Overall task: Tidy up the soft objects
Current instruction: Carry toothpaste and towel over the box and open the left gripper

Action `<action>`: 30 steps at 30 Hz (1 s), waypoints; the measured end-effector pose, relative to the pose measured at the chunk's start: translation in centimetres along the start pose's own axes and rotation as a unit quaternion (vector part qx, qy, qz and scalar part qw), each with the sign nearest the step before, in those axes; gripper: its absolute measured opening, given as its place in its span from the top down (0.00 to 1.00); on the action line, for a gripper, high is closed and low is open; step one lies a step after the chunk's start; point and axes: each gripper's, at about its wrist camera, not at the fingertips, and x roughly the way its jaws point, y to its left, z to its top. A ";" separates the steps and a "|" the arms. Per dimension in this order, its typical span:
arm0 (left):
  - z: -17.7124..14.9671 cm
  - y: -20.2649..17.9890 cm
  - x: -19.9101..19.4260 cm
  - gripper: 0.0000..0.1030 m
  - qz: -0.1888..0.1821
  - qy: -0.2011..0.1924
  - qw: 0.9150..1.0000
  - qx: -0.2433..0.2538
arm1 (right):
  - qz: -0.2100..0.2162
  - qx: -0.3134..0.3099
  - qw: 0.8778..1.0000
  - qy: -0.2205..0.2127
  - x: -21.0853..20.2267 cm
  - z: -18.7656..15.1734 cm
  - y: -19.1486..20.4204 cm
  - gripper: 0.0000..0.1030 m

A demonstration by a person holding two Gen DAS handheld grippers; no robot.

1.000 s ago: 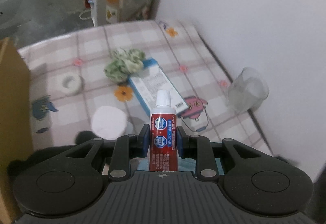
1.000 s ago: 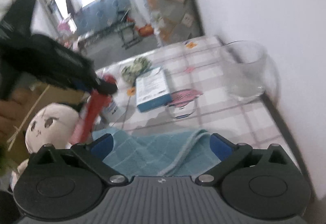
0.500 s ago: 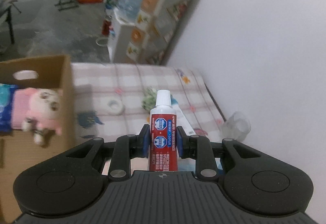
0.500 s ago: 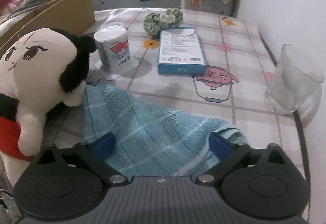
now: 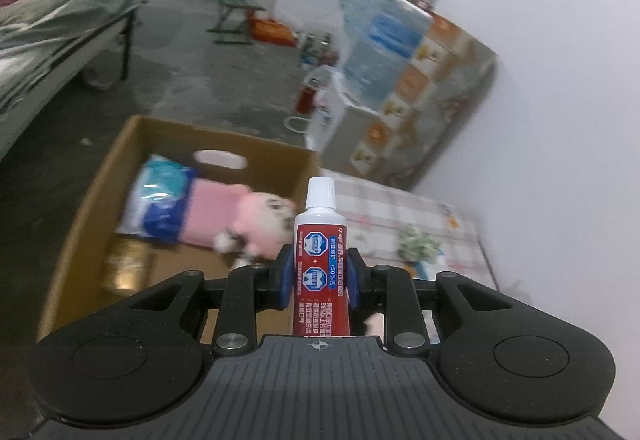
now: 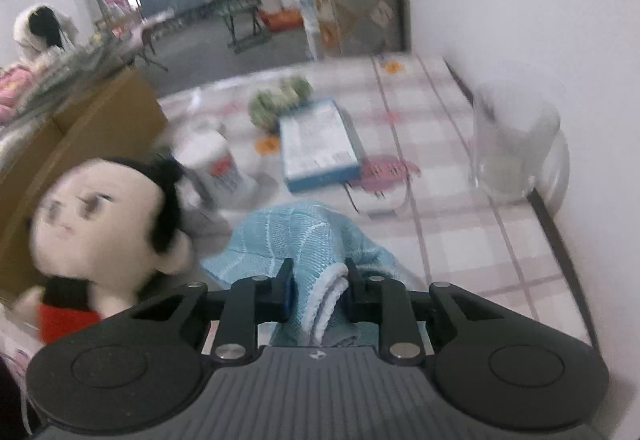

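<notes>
Cardboard box [image 5: 100, 191] at left in left-wrist view, open-topped, oval handle hole in far wall. Inside: blue-white pack [image 5: 154, 199] at far left, pink plush [image 5: 244, 215] just right of it, lying on its side. Left gripper [image 5: 320, 278] right of the plush in frame, clamped tight on a red tube [image 5: 320, 264], white cap up, pads pressing both sides. Checked tablecloth [image 5: 400, 207] right of box; green bundle [image 5: 418, 246] on it, blurred.

Right-wrist view, left to right from the box [image 6: 100, 119]: doll [image 6: 96, 215], black hair and red top, lying just in front of box wall, blurred. White roll [image 6: 218, 159] with red print just right of doll's head, standing on the cloth [image 6: 460, 240]. Teal towel [image 6: 304, 240] right of doll, bunched on the cloth, white-edged fold drawn up between the fingers. Right gripper [image 6: 318, 290] closing on that fold; pads appear to touch the fabric on both sides. Green bundle [image 6: 280, 101] beyond the towel, blue-edged carton [image 6: 316, 143] lying flat just beside it. Clear cup [image 6: 516, 143] farthest from box, upright at the cloth's right edge, near the white wall.
</notes>
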 end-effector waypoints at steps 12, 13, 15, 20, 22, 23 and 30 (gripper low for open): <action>-0.2 7.9 2.1 0.76 0.055 0.034 0.998 -0.023 | 0.144 -0.063 0.981 -0.117 -8.6 6.6 12.5 0.55; -0.4 8.4 2.8 0.76 0.061 0.042 0.997 -0.023 | 0.171 -0.063 0.977 -0.115 -8.2 7.1 13.7 0.55; -0.7 9.3 4.8 0.76 0.073 0.064 0.995 -0.024 | 0.219 -0.054 0.968 -0.108 -7.0 7.9 16.0 0.55; -1.1 11.5 9.9 0.76 0.102 0.122 0.987 -0.023 | 0.289 -0.026 0.953 -0.088 -2.5 9.3 19.8 0.55; -1.3 11.9 11.7 0.76 0.113 0.148 0.983 -0.006 | 0.301 -0.015 0.950 -0.078 -1.0 9.6 20.2 0.55; -1.4 12.0 12.5 0.76 0.119 0.161 0.980 0.002 | 0.305 -0.011 0.950 -0.072 -0.3 9.7 20.2 0.55; -2.6 12.3 15.6 0.76 0.177 0.229 0.954 0.078 | 0.303 0.003 0.951 -0.057 2.1 9.2 19.2 0.55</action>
